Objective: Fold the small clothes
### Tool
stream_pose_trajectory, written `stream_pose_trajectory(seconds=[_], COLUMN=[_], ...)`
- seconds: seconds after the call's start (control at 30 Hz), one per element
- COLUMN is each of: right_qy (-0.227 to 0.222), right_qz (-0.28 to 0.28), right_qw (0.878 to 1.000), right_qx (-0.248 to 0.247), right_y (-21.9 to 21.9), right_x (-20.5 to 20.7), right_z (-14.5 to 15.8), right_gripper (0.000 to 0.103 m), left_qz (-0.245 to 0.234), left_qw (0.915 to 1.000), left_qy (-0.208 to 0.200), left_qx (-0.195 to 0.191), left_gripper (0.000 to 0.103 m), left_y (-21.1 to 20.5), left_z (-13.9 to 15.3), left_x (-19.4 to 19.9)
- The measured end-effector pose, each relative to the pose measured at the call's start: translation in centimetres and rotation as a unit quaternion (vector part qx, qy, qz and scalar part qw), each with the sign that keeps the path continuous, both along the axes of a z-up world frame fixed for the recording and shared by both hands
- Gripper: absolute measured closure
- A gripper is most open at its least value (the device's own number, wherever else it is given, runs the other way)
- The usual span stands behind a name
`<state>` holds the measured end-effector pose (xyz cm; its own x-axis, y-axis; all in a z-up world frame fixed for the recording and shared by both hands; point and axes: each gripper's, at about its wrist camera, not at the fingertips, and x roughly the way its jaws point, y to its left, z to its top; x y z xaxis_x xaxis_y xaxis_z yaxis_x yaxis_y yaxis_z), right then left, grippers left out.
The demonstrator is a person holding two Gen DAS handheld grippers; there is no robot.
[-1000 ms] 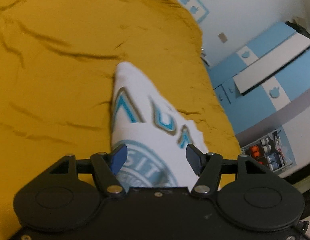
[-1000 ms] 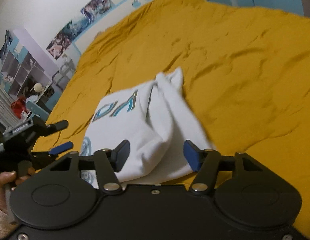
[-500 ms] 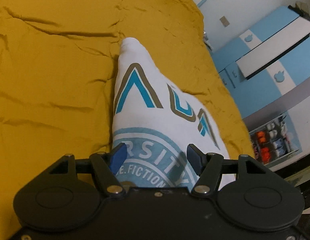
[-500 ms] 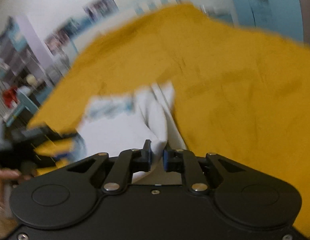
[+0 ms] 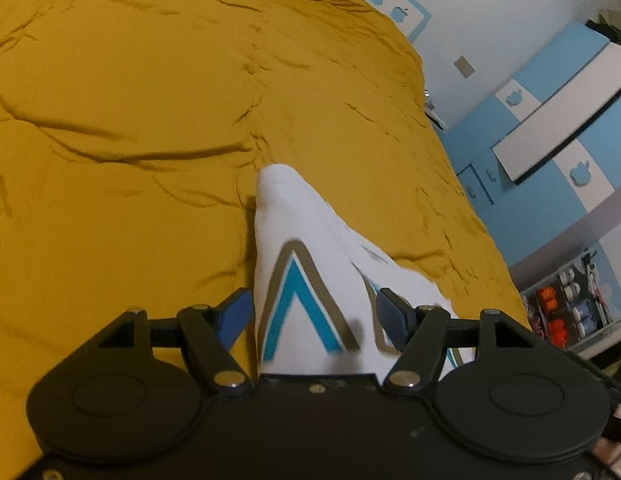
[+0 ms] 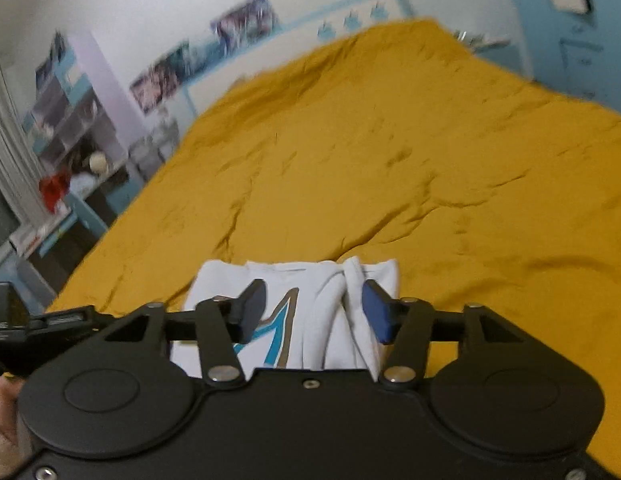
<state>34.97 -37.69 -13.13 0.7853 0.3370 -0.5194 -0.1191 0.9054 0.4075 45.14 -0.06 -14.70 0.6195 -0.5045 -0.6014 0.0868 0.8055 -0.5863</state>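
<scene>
White shirt (image 5: 306,256) – blue-and-tan lettering, folded narrow – on mustard bedspread (image 5: 130,120).

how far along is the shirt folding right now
Well along, by the look of it. The white shirt lies on the yellow bedspread as a compact bundle, sides turned in, its blue and tan print up. Nothing is in hand: the left gripper and right gripper both straddle the cloth with jaws open. What seems left is flattening the bunched ridge on the right side or one last fold.
</scene>
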Motion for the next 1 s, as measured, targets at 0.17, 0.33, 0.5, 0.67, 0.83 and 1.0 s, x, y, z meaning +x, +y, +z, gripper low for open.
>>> stream_pose_trajectory(seconds=[0.17,0.33,0.5,0.67,0.83,1.0], right_qy=[0.061,0.085,0.052,-0.003,0.064,0.054], right_qz=[0.012,0.018,0.012,-0.013,-0.033,-0.027], right_qw=[0.998,0.996,0.999,1.000,0.997,0.998], right_qx=[0.009,0.021,0.009,-0.021,-0.008,0.002], right_y=[0.9,1.3,1.5,1.2,0.3,0.2], right_x=[4.9,5.5,4.5,3.4,5.7,4.4], right_z=[-2.4,-3.5,-2.1,-0.5,-5.0,-3.4], right_gripper=[0.057,0.060,0.093,0.095,0.097,0.081], left_qz=[0.011,0.021,0.025,0.006,0.003,-0.008], left_qw=[0.9991,0.9950,0.9943,0.9985,0.9989,0.9993], left_qy=[0.036,0.079,0.061,0.005,0.040,0.036], left_qx=[-0.017,-0.057,-0.083,-0.055,-0.026,-0.001], left_gripper=[0.034,0.034,0.070,0.064,0.052,0.054], left_y=[-0.2,-0.3,-0.2,-0.5,-1.2,-0.8], left_z=[-1.7,-4.3,-4.2,-2.9,-4.6,-2.6], left_x=[2.9,5.1,5.1,4.1,5.7,4.7])
